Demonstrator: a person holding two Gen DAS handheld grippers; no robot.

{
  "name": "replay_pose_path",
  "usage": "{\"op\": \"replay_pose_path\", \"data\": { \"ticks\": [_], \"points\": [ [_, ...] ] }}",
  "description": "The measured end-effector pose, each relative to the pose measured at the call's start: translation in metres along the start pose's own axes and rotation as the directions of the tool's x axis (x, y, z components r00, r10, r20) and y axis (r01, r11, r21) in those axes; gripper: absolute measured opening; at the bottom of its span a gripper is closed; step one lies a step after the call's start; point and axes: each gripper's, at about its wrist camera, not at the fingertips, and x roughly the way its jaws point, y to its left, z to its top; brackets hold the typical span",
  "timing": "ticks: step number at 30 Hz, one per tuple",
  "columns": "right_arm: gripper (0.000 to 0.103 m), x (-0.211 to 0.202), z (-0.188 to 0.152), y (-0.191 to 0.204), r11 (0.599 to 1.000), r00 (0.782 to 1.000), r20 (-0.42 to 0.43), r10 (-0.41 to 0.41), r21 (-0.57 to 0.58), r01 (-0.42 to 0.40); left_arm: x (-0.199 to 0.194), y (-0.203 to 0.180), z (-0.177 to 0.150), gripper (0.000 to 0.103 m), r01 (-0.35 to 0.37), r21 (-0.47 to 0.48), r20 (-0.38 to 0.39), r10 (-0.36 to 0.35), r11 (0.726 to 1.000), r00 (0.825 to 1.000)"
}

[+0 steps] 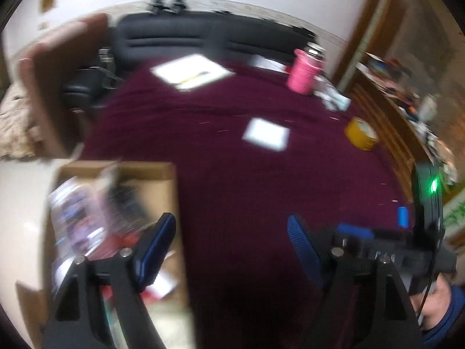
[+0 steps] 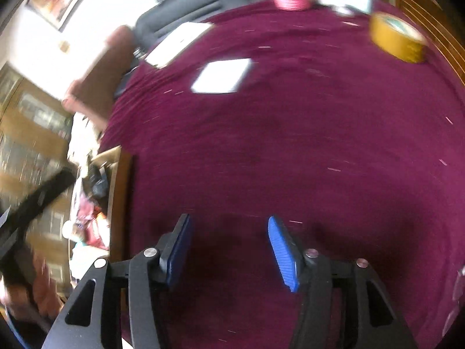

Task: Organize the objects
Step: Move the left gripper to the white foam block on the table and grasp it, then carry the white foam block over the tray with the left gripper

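Both frames blurred, so fine detail lost. Left hand-held gripper [image 1: 231, 232] spread wide, nothing between the blue pads, hanging over the near edge of the maroon-covered surface [image 1: 232, 174] right beside the cardboard box [image 1: 162, 171] at the left; likely positioned there because the box serves as the collection bin. Box already stuffed with packets and dark items, contents too smeared to name. Right hand-held gripper [image 2: 229, 247] also spread, empty, pads apart over bare cloth, aimed down at the surface. Still out on the surface and well apart from the box: a small white card [image 1: 266, 133] near the middle, a larger white pad [image 1: 191, 71] with a yellow pen-like streak toward the far edge, a pink ribbed cup [image 1: 305, 72] at the far right, and a yellow tape roll [image 1: 361, 135] near the right edge, lying tilted on its side. Black chair [image 1: 203, 37] behind the far edge. Judged roughly partway through: several things boxed, four or so loose. White card probably the easiest next pick, being nearest and flat, though flatness makes pinching off cloth awkward.
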Motion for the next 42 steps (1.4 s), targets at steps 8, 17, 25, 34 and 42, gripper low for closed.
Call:
{"op": "replay_pose_path", "data": {
  "ticks": [8, 17, 25, 34, 42],
  "points": [
    [0.059, -0.042, -0.009, -0.094, 0.988, 0.997, 0.046, -0.065, 0.145, 0.058, 0.132, -0.046, 0.078, 0.085, 0.072, 0.068, -0.123, -0.063, 0.995, 0.990],
    [0.060, -0.073, -0.021, -0.165, 0.956, 0.991, 0.069, -0.116, 0.277, 0.093, 0.218, -0.052, 0.116, 0.085, -0.009, 0.045, -0.165, 0.016, 0.999, 0.986],
    [0.060, -0.070, -0.021, -0.183, 0.949, 0.992, 0.053, -0.115, 0.300, 0.094, 0.259, -0.063, 0.122, 0.086, -0.036, 0.100, -0.216, 0.057, 0.994, 0.975],
    [0.060, -0.044, 0.001, -0.154, 0.973, 0.999, 0.022, -0.050, 0.228, 0.044, 0.256, -0.080, 0.119, 0.046, -0.098, 0.172, -0.132, 0.122, 0.980, 0.984],
    [0.060, -0.027, 0.038, -0.113, 0.989, 0.999, 0.042, 0.022, 0.146, -0.028, 0.236, -0.072, 0.100, 0.012, 0.085, 0.063, -0.175, -0.073, 0.994, 0.982]
  ]
}}
